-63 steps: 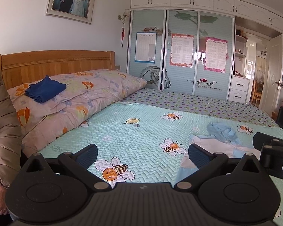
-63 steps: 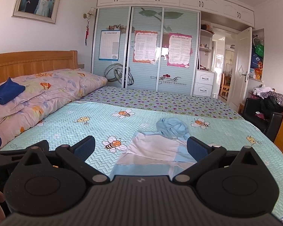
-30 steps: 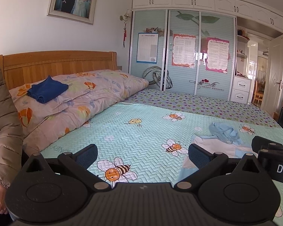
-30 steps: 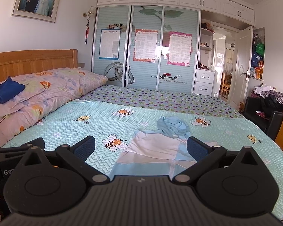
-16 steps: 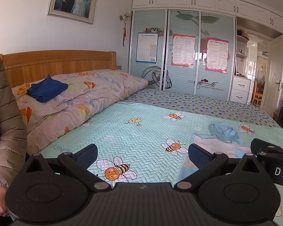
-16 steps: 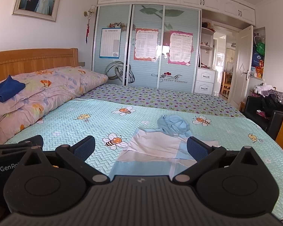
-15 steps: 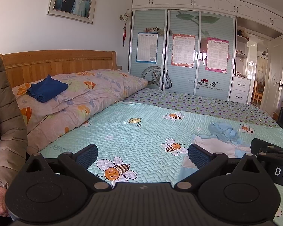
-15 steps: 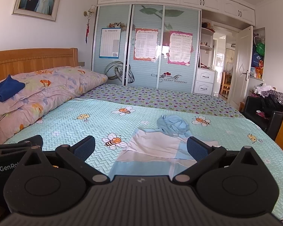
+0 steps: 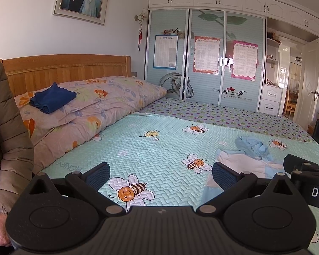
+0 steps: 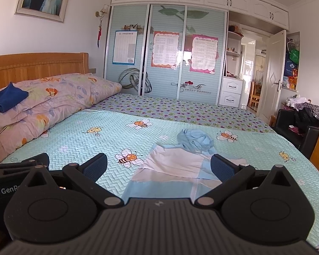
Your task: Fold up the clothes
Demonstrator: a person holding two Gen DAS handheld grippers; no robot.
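Both my jaws wide apart, nothing in them: left gripper [image 9: 160, 173] and right gripper [image 10: 158, 164] hover over the light-blue-and-white garment [image 10: 176, 165] lying on the bee-print bed [image 10: 108, 140].

You see a mint bedspread [image 10: 95, 146] printed with bees; on it, a pale blue and white garment [image 10: 180, 165]. On the floral quilt [image 9: 95, 110], navy folded cloth [image 9: 51, 99].
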